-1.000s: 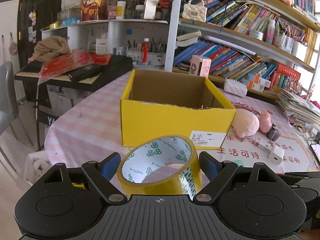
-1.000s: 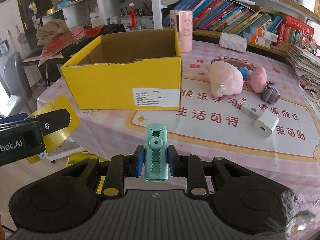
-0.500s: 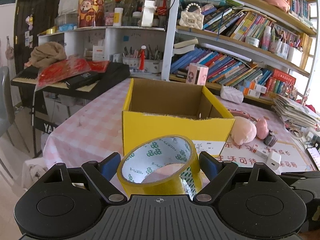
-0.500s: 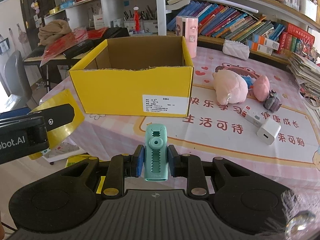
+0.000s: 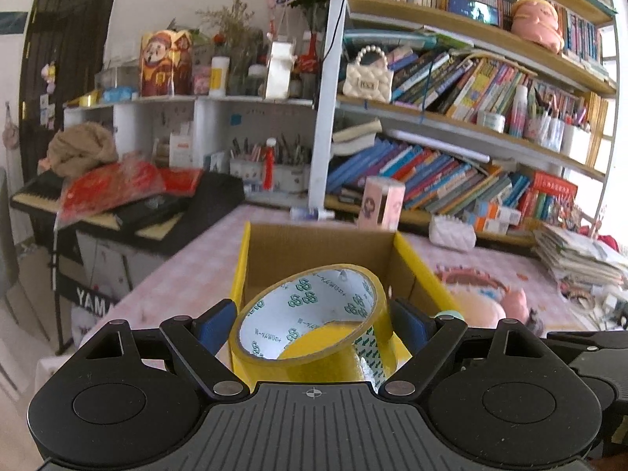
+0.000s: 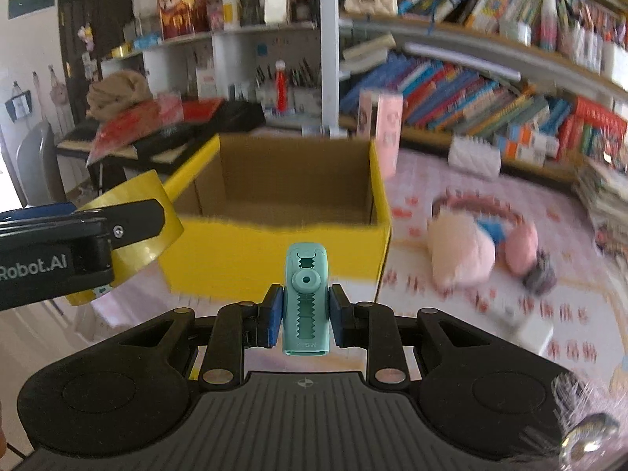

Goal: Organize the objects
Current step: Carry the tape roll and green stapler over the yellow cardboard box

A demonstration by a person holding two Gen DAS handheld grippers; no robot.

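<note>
While both grippers have risen | left gripper (image 5: 314, 324) jaws clamp yellow tape roll (image 5: 314, 325) | right gripper (image 6: 305, 316) jaws clamp teal clip (image 6: 305, 298) | yellow cardboard box (image 6: 274, 251) now nearer.

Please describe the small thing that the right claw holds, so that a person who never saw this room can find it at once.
Start at the yellow cardboard box on the pink table. In front of its near wall, the right claw is shut on a small mint-green plastic clip, upright between the blue pads. A round knob and a toothed slot on its face set it apart; the roll of yellow tape beside it is far bigger.
</note>
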